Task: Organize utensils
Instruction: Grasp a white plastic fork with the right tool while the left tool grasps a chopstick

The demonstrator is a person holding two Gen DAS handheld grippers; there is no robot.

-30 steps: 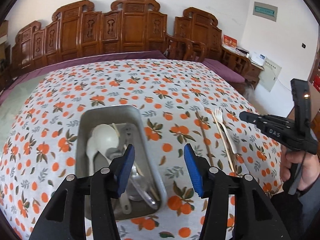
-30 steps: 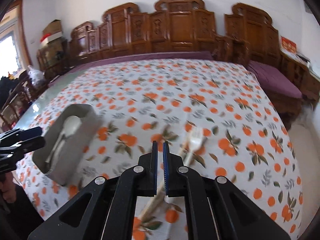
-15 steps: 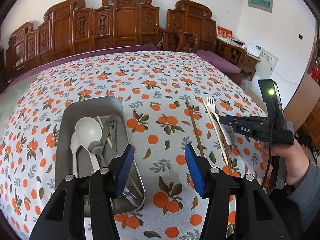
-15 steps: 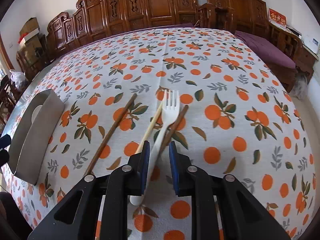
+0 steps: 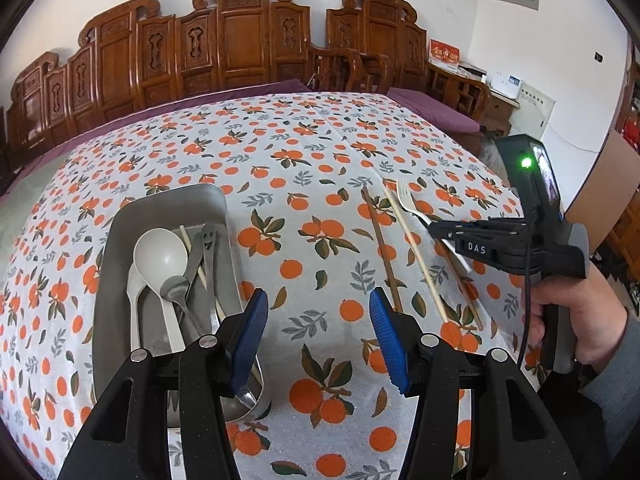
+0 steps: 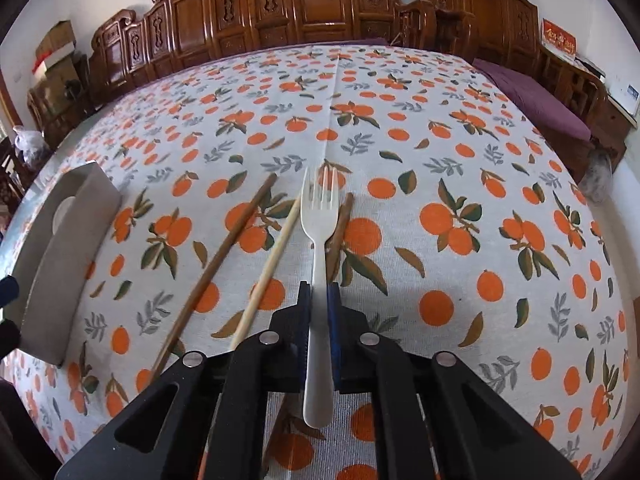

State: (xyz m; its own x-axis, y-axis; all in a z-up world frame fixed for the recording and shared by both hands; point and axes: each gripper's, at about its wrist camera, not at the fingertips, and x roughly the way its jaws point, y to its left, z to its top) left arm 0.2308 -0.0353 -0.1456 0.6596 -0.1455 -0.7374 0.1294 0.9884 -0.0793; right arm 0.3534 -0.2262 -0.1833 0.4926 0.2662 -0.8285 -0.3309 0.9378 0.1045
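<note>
Here the white plastic fork (image 6: 319, 236) lies on the table (image 6: 460, 152), tines pointing away, its handle running back between the blue pads of the right tongs (image 6: 318, 300), which are closed on it. Just left of the fork lies a pale chopstick (image 6: 270, 264), further left a dark brown chopstick (image 6: 212, 264), and another dark stick (image 6: 340, 224) shows just right of the fork, partly under it. Over at the table's left side sits the metal tray (image 5: 120, 240), holding a white ladle (image 5: 160, 256), a white spoon (image 5: 134, 300), grey metal utensils (image 5: 200, 256) and a light chopstick (image 5: 194, 254). The left tongs (image 5: 318, 332) hang above the cloth just right of the tray, pads wide apart and holding nothing. From that view the right tongs (image 5: 434, 229) appear low over the fork (image 5: 408, 202), gripped by the person's right hand (image 5: 576, 320). The orange-patterned tablecloth (image 5: 304, 168) covers the table; carved wooden chairs (image 5: 240, 40) line the far wall.
</note>
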